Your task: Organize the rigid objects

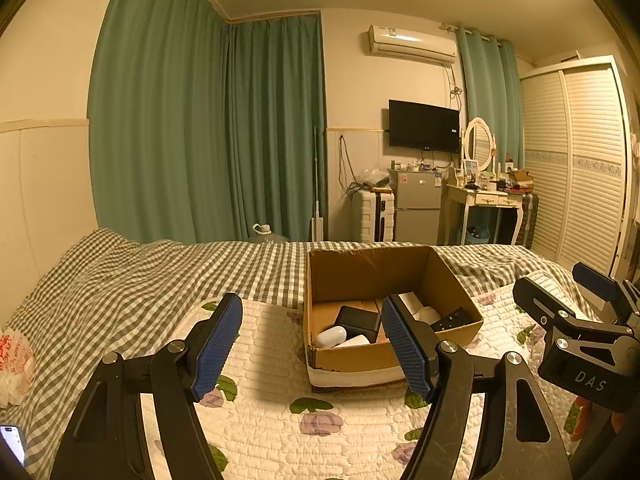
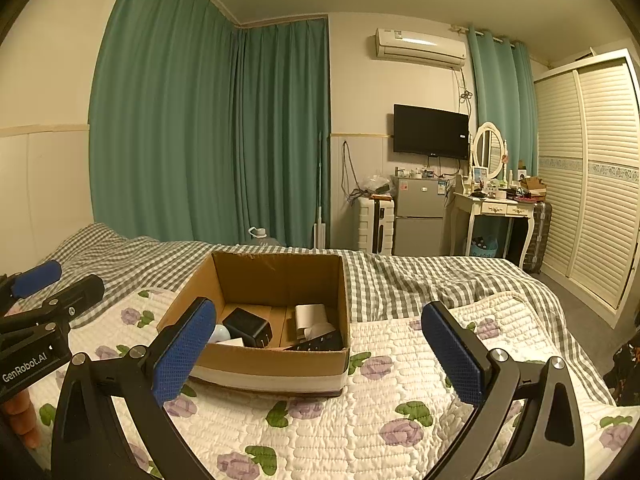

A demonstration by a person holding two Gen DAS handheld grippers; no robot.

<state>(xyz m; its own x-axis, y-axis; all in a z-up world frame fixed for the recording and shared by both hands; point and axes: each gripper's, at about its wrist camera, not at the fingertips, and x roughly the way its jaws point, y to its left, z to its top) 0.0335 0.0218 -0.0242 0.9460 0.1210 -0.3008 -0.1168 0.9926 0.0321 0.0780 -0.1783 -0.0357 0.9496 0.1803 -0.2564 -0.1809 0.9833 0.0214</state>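
Box: an open cardboard box [image 1: 394, 354] sits on a floral quilt [image 1: 272, 400] on the bed, top open, ahead of both grippers.
Contents: a black cube-shaped charger [image 1: 359, 321], a white rounded case [image 1: 331, 336], a white roll [image 2: 310, 315] and a dark remote-like bar [image 1: 452, 319] lie on the box floor; a few pale items beside them are too small to name.
Direction from jaws: in the left wrist view the box lies ahead and to the right; in the right wrist view it lies ahead and to the left, so it sits between the two grippers.
Nearer hand: hard to judge; both look about equally near.
Left gripper [image 1: 312, 350]: jaws wide apart, holding nothing.
Right gripper [image 2: 320, 354]: jaws wide apart, holding nothing.
Long axis: the remote-like bar runs slantwise along the box's right wall.
In the way: the box's walls stand around the items, so reaching them likely means coming down from above.
Around: a checked sheet [image 1: 140, 276] beyond the quilt, green curtains [image 1: 192, 120], a wardrobe [image 2: 592, 168].
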